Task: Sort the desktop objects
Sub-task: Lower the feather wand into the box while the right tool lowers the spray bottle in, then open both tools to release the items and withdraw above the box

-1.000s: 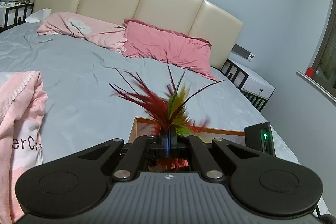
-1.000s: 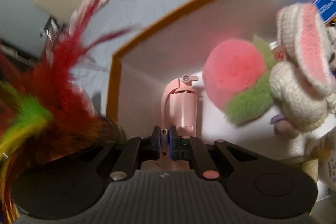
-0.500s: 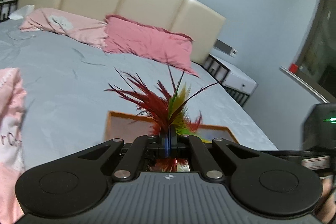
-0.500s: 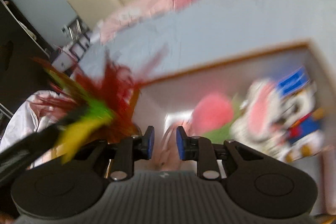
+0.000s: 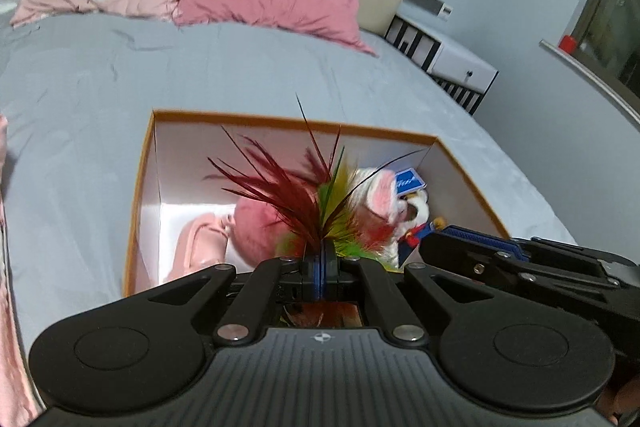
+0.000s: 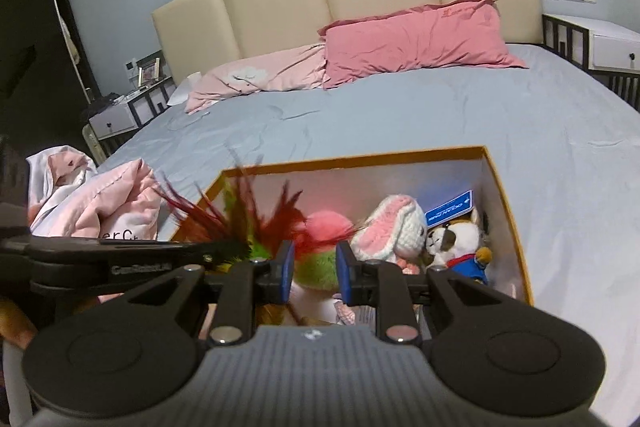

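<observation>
Left gripper (image 5: 320, 259) pinched a feather toy above the storage box on the bed.

In the left wrist view, its jaws were pressed together on the base of the red, green and yellow feather tuft (image 5: 304, 195), held over the orange-rimmed white cardboard box (image 5: 138, 195) on the grey bedsheet (image 5: 80, 99). Inside the box, from left to right, lay a pale pink plastic bottle (image 5: 200, 243), a round pink and green plush ball (image 6: 328, 227), a white knitted rabbit with pink ears (image 6: 392, 227), a blue card packet (image 6: 450, 207) against the far wall, and a small brown-and-white plush dog in blue (image 6: 456, 243). The right gripper (image 6: 314, 267) hung over the near edge, jaws spread and holding nothing.
</observation>
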`<state>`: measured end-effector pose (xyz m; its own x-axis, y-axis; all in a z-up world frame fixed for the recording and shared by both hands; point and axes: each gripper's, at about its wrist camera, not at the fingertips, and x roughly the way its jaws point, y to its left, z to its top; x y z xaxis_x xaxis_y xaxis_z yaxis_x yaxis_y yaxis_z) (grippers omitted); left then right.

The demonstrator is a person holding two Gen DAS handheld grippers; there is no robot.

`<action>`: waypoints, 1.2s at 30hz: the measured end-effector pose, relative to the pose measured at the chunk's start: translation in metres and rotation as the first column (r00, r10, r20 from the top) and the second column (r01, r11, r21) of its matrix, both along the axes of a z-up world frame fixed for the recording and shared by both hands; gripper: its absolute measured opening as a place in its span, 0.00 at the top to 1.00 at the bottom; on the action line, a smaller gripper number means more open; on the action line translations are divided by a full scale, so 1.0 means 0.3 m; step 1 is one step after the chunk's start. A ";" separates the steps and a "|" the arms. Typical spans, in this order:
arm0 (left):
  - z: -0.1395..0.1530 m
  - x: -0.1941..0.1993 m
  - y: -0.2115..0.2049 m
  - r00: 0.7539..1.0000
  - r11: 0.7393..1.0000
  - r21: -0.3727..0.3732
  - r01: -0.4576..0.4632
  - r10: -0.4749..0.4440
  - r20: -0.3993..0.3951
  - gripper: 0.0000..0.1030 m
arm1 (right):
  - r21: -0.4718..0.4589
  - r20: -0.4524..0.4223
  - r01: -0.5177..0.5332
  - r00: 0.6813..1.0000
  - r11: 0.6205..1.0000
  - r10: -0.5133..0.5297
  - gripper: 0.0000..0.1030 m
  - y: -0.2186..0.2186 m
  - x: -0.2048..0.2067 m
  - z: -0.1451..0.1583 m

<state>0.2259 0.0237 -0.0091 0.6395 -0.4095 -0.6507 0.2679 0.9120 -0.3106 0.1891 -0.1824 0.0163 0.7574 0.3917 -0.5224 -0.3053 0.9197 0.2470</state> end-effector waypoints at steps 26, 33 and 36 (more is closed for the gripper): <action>0.080 -0.090 0.020 0.986 0.993 0.029 -0.115 0.111 0.124 0.64 | -0.034 0.034 0.013 0.999 0.999 -0.012 0.65 -0.003 -0.051 -0.057; 0.143 -0.168 0.019 0.966 0.989 0.014 -0.144 0.137 0.220 0.33 | -0.033 0.077 0.025 0.997 0.999 -0.022 0.52 0.002 -0.095 -0.014; 0.159 -0.207 -0.003 0.953 0.989 0.042 -0.142 0.125 0.276 0.25 | -0.040 0.109 0.028 0.994 0.999 -0.023 0.49 -0.003 -0.121 0.020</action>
<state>0.1637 0.0227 0.0387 0.8416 -0.2735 -0.4657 0.2087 0.9600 -0.1866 0.1528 -0.1832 0.0223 0.8201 0.3514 -0.4517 -0.3048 0.9362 0.1750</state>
